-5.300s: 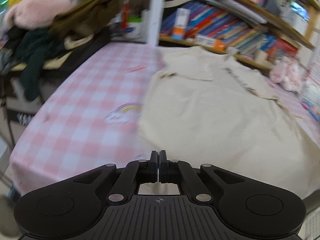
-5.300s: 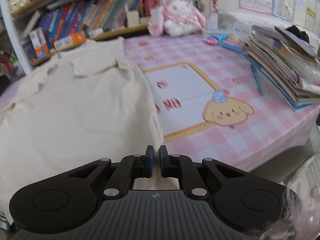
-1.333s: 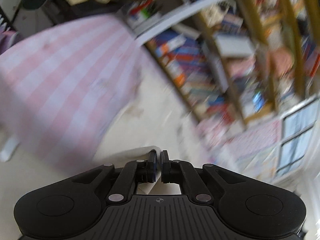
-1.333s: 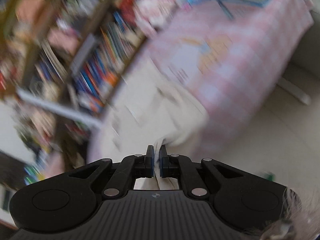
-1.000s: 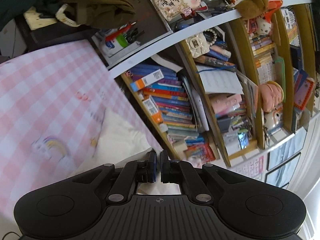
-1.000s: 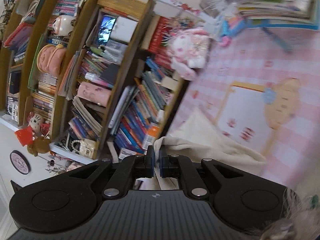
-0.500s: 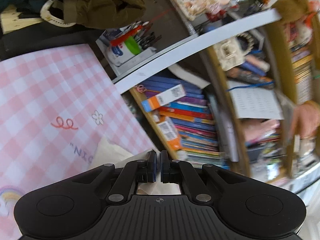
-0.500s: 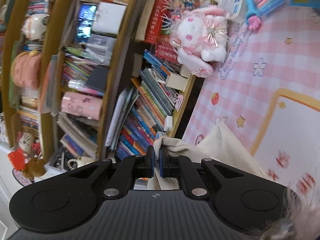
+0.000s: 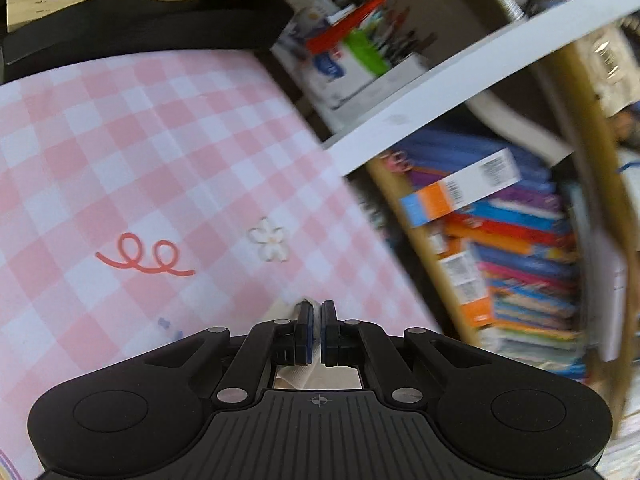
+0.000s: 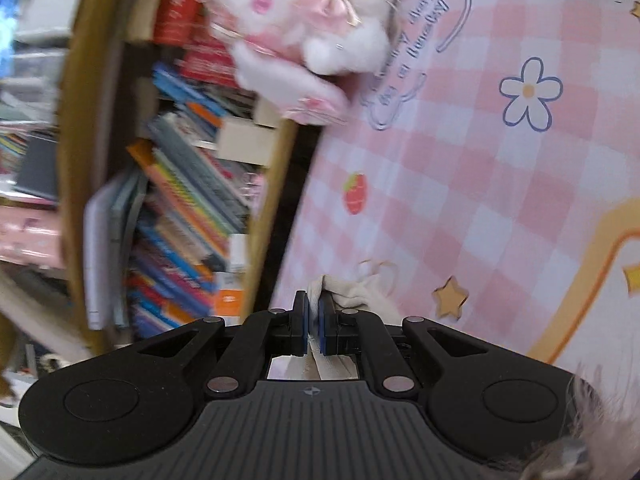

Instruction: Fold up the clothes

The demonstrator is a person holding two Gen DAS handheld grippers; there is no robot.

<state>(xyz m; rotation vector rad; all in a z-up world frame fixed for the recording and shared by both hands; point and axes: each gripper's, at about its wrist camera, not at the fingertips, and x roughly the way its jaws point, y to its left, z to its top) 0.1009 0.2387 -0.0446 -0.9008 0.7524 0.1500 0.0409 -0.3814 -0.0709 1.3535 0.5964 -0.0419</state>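
Note:
My left gripper (image 9: 316, 312) is shut on an edge of the cream garment (image 9: 298, 376); only a sliver of cloth shows between and below its fingers. It hangs low over the pink checked tablecloth (image 9: 140, 168), close to the table's far edge. My right gripper (image 10: 313, 303) is shut on another edge of the same cream garment (image 10: 356, 294), which bunches just right of the fingers. It too is low over the tablecloth (image 10: 460, 200) near the far edge. Most of the garment is hidden under both grippers.
A bookshelf packed with books (image 9: 512, 240) runs along the table's far edge. A tub of pens (image 9: 352, 60) and dark clothes sit at the left view's top. A pink and white plush toy (image 10: 304, 28) stands by the books (image 10: 188, 208) in the right view.
Both grippers have carried the garment's edge forward and down toward the table's far edge by the bookshelf. Less cloth shows in front of each gripper now. Both stayed shut.

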